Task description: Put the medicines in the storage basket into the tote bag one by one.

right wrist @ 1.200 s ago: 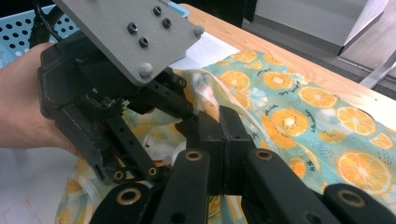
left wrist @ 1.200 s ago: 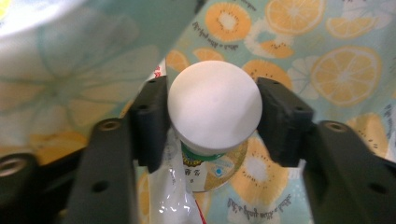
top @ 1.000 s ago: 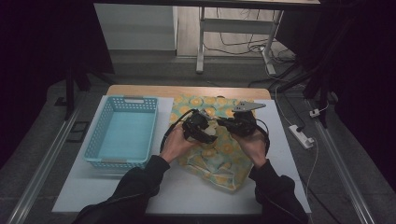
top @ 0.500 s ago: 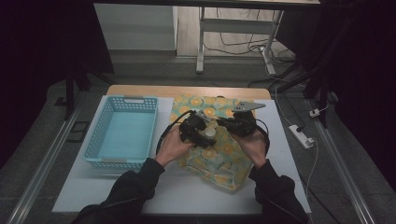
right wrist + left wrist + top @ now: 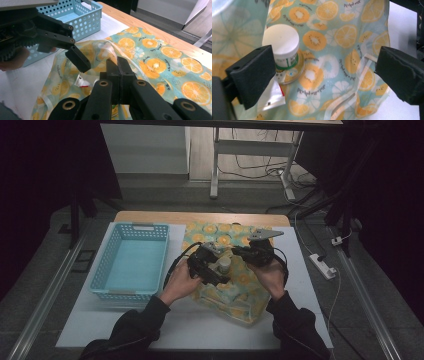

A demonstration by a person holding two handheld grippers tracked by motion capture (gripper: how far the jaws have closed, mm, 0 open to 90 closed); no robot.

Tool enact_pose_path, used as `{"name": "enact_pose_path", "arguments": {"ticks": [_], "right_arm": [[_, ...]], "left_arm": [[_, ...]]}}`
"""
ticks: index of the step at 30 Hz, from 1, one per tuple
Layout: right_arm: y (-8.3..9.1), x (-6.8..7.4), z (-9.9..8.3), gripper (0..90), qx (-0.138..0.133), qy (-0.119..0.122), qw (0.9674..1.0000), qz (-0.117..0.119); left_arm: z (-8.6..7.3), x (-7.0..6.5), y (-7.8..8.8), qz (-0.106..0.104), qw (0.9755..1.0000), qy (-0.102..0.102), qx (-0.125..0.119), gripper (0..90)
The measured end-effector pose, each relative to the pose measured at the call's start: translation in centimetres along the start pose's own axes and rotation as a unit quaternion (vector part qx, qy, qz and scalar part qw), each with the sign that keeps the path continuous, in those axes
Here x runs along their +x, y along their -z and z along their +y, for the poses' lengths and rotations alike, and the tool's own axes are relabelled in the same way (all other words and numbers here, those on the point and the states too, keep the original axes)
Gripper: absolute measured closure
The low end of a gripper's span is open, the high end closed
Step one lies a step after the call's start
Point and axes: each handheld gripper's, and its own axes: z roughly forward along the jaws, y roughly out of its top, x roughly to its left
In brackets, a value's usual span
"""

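A translucent bag (image 5: pixel 235 290) printed with orange and kiwi slices lies on the white table. A small jar (image 5: pixel 223 265) with a white lid and a green band stands upright on the print (image 5: pixel 282 42). A white packet (image 5: pixel 270 98) with a red mark lies beside it. My left gripper (image 5: pixel 216 270) (image 5: pixel 324 72) is open, and its jaws have just been opening. The jar stands just past its left pad, free of both pads. My right gripper (image 5: pixel 239 252) (image 5: pixel 117 62) is shut, pinching the bag's lifted edge (image 5: pixel 100 50) above the jar.
A light blue perforated basket (image 5: pixel 132 226) stands left of the bag, seen close by in the right gripper view (image 5: pixel 82 20). The table's wooden far edge (image 5: pixel 200 217) runs behind the bag. A power strip (image 5: pixel 324 266) lies on the floor at the right.
The left gripper's jaws have spread apart beside the jar and the left hand has shifted a little. The right gripper has kept still with the bag's edge in it.
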Motion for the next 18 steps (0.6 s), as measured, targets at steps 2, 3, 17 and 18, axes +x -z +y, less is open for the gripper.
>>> {"name": "enact_pose_path", "arguments": {"ticks": [2,3,17,18], "right_arm": [[0.0,0.0,0.0,89.8,0.001,0.000,1.0000,0.000],[0.0,0.0,0.0,89.8,0.001,0.000,1.0000,0.000],[0.0,0.2,0.1,89.9,0.000,0.002,1.0000,0.001],[0.0,0.2,0.0,89.8,0.000,0.002,1.0000,0.002]], "left_arm": [[-0.4,0.0,0.2,-0.001,1.0000,0.000,-0.003,1.8],[-0.6,0.0,0.3,-0.003,1.0000,-0.001,-0.006,1.7],[-2.8,-0.8,1.0,-0.008,0.9999,-0.013,-0.006,0.3],[-2.9,-0.9,0.9,-0.008,0.9999,-0.012,-0.008,0.2]]}}
